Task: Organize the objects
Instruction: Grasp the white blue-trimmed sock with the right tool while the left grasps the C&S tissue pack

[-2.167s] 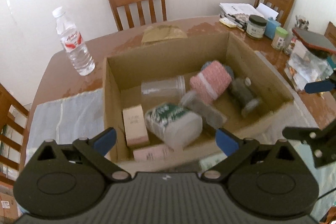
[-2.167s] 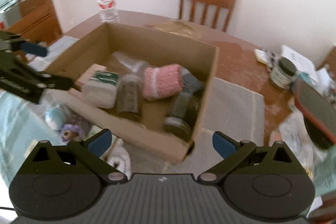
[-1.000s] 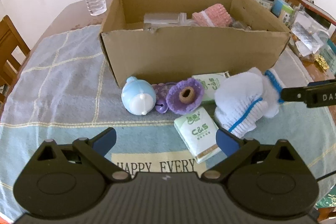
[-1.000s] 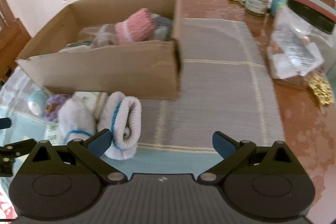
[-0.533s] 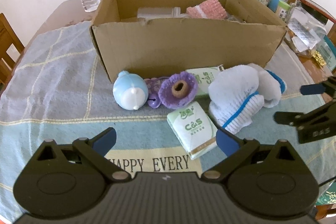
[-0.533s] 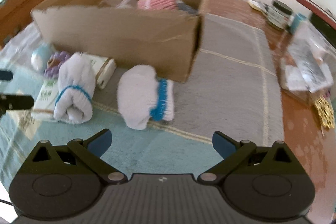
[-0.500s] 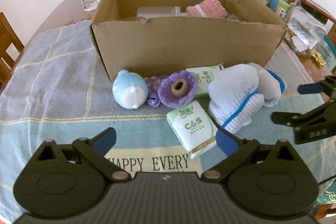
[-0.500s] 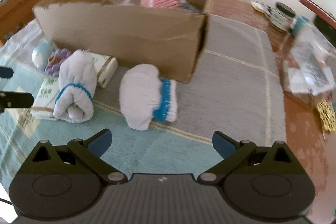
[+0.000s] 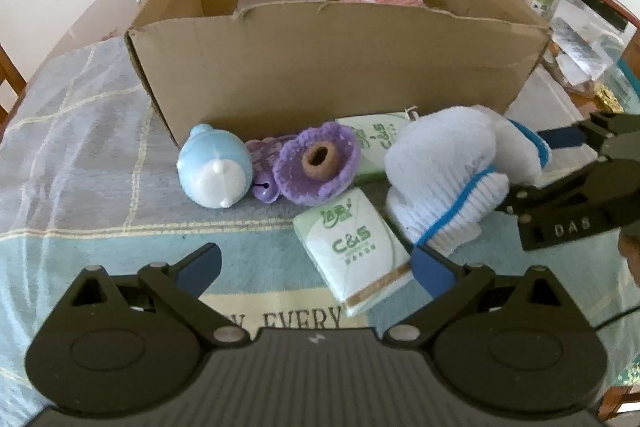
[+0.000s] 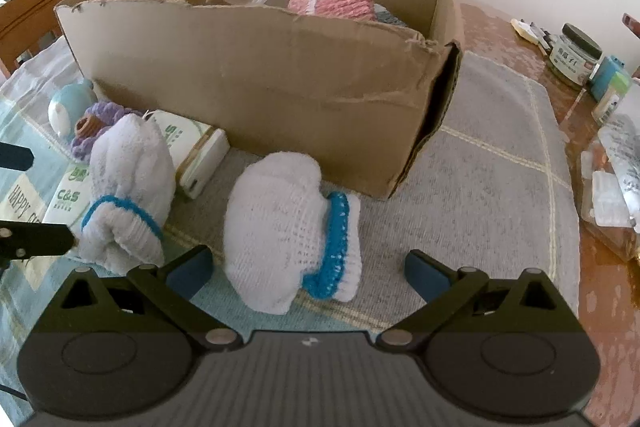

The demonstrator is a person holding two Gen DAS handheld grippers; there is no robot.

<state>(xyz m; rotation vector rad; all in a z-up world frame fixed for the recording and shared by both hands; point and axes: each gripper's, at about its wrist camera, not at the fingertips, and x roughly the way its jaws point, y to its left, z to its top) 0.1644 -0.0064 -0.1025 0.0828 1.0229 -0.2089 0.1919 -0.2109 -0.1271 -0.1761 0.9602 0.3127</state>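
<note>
Open cloth lies right of the box (image 10: 256, 75) on the tabletop (image 10: 504, 163); its front wall hides most of the contents, only a pink knit (image 10: 336, 1) showing. The right claw (image 10: 306, 269) is spread around a white glove (image 10: 280, 227), not touching; the left claw (image 9: 316, 263), spread and empty, hovers by a tissue pack (image 9: 352, 243).

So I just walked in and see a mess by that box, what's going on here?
A person is tidying loose items into the cardboard box, one tool in each hand. Both are open and holding nothing. The right tool sits just in front of a white rolled sock; the left tool faces a tissue pack. A second sock also waits outside.
</note>
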